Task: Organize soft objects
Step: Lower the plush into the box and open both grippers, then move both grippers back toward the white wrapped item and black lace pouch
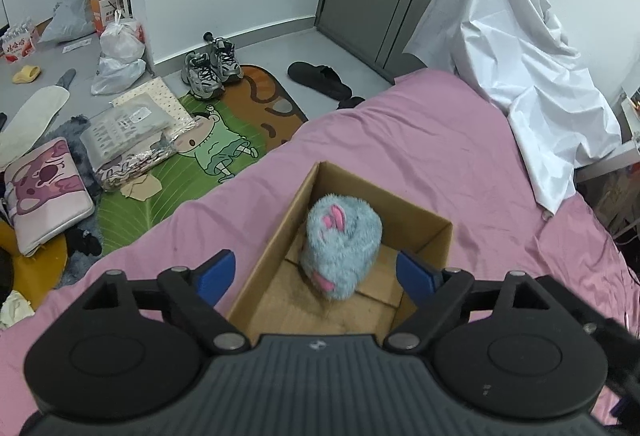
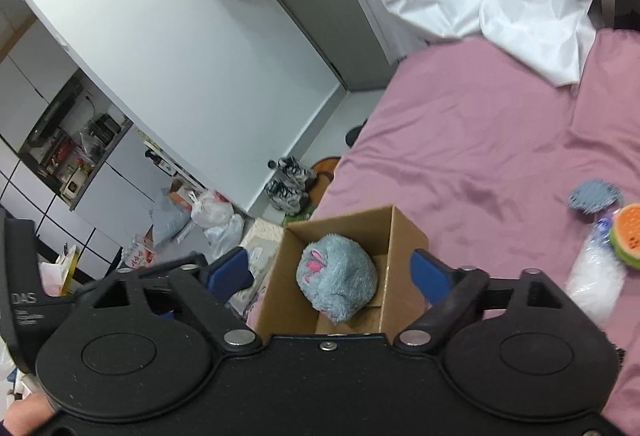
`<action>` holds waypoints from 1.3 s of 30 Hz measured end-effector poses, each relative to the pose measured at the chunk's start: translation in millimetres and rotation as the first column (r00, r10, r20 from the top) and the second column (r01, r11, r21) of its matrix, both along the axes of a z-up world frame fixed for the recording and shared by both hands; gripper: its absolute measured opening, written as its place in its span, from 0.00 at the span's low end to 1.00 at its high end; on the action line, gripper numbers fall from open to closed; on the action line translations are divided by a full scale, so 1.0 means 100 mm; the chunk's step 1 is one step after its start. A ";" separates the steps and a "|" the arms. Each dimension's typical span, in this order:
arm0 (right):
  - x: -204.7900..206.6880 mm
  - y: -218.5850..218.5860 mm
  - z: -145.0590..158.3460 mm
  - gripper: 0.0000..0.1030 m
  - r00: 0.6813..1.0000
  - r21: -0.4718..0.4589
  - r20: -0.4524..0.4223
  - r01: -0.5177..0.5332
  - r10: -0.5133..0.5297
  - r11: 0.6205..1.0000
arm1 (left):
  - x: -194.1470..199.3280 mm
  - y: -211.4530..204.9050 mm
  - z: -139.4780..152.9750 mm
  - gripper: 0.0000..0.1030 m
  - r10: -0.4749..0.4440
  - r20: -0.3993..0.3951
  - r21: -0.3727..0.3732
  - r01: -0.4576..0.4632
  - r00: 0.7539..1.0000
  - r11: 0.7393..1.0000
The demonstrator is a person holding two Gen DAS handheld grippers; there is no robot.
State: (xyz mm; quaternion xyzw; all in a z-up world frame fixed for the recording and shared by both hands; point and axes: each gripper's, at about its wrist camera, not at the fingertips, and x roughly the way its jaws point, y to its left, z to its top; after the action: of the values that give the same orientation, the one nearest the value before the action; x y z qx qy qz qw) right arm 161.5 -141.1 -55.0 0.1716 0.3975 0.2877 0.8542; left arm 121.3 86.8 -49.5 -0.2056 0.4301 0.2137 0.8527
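Observation:
A fluffy blue plush toy with pink ears lies inside an open cardboard box on the pink bed. It shows in the right wrist view too, the plush in the box. My left gripper is open and empty above the box, its blue fingers either side of the plush without touching it. My right gripper is open and empty above the same box. On the bed at the right lie a small blue knitted piece, a watermelon-slice plush and a clear plastic bag.
A white sheet drapes over furniture at the bed's far end. The floor left of the bed holds a cartoon mat, sneakers, a black slipper, plastic bags, packages and a pink cushion.

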 end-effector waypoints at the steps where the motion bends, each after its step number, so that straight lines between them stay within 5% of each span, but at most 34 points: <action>1: -0.02 -0.03 0.02 0.91 1.000 -0.006 0.009 0.008 -0.008 1.000 | -0.02 -0.03 0.02 0.89 0.005 -0.001 0.005 -0.005 1.000 1.000; 7: -0.05 -0.30 0.00 0.95 0.998 -0.017 -0.003 0.063 -0.063 0.998 | -0.13 -0.19 0.11 0.99 -0.010 -0.002 -0.023 0.010 1.000 1.000; 26: -0.30 -0.99 0.12 1.00 0.991 -0.023 0.017 0.131 -0.131 0.991 | -0.40 -0.83 0.36 1.00 -0.120 0.119 0.001 0.121 0.986 0.993; 39: -0.47 -1.33 0.04 1.00 0.974 -0.066 0.026 0.225 -0.224 0.972 | -0.49 -1.16 0.25 1.00 -0.192 0.084 -0.008 0.193 0.978 0.981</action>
State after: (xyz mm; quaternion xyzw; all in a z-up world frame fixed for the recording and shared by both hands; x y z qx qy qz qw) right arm 114.1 -274.3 -50.7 0.1833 0.3775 0.1770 0.8903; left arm 72.4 -29.7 -24.0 -0.1788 0.4139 0.1178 0.8848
